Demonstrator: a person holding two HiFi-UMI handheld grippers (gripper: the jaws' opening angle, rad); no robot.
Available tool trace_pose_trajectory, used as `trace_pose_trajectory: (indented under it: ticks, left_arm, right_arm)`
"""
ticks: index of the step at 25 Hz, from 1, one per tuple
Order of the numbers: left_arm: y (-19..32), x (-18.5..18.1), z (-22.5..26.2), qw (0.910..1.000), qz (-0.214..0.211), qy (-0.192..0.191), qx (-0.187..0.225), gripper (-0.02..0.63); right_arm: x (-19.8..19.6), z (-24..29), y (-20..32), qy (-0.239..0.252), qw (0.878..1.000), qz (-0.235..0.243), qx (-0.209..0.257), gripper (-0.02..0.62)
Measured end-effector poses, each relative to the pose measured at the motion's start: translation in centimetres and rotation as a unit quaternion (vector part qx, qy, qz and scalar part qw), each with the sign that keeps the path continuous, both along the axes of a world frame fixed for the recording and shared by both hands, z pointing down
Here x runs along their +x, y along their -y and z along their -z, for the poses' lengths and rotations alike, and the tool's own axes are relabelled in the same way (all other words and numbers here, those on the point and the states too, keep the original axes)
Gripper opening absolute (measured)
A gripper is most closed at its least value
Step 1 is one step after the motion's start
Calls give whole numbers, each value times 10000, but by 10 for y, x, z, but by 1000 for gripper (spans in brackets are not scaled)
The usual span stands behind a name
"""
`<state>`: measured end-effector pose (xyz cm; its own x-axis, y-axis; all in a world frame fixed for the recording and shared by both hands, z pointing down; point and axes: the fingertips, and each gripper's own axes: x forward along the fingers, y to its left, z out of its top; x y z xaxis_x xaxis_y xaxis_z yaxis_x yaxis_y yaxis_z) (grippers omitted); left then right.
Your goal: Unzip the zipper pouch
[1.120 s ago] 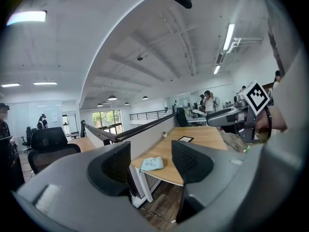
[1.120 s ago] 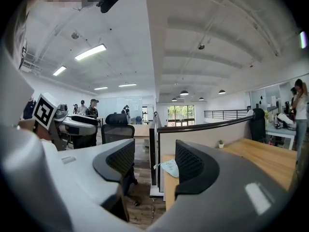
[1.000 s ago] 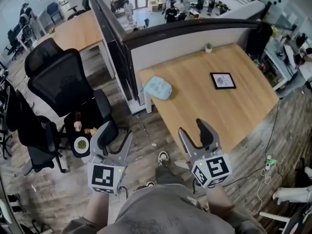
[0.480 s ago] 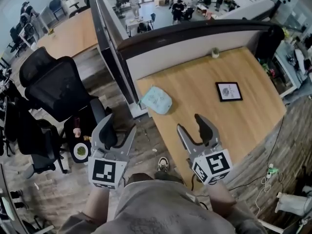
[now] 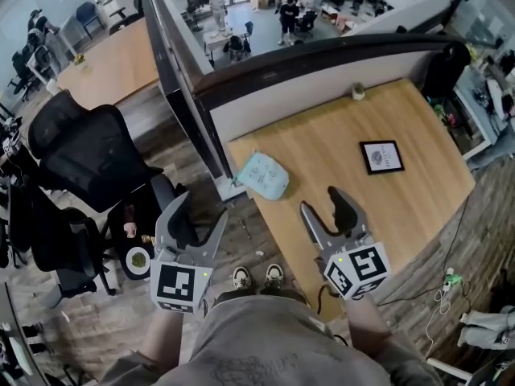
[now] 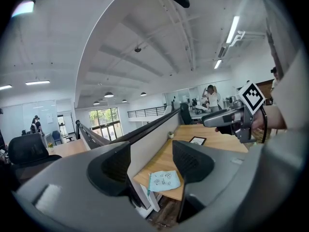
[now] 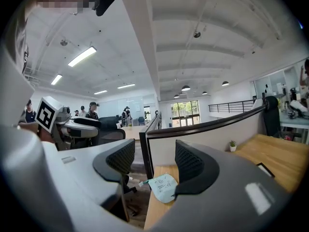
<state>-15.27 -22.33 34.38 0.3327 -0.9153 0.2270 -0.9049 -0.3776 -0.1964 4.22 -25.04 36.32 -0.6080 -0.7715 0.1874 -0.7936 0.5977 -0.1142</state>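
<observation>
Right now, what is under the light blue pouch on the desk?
The pouch lies flat on the wooden desk, close to the desk's left edge. Only bare wood shows around it. Whatever its body covers cannot be seen.

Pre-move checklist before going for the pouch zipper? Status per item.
1. In view: zipper pouch lies flat near the corner of the desk: ok.
2. Open and empty: left gripper: ok.
3. Open and empty: right gripper: ok.
4. Both grippers at the pouch: not ok, both hang short of it.
5. Position of the zipper pull: cannot tell, too small.
6. Pouch unobstructed: ok, black-framed tablet lies well apart.
</observation>
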Motion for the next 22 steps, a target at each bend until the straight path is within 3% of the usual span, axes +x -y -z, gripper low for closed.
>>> trace_pose_trajectory:
  ticks: [7, 12, 22]
  left_arm:
    - [22, -19, -8, 9999, -33, -59, -79, 273]
    - [44, -28, -16, 9998, -42, -86, -156, 273]
    - [99, -36, -54, 9989, -101, 47, -447, 273]
  right_arm:
    - [-23, -16, 21, -69, 9995, 151, -283, 249]
    - [-37, -25, 51, 303, 9964, 401, -678, 249]
    - [-80, -81, 145, -437, 9880, 965, -1121, 249]
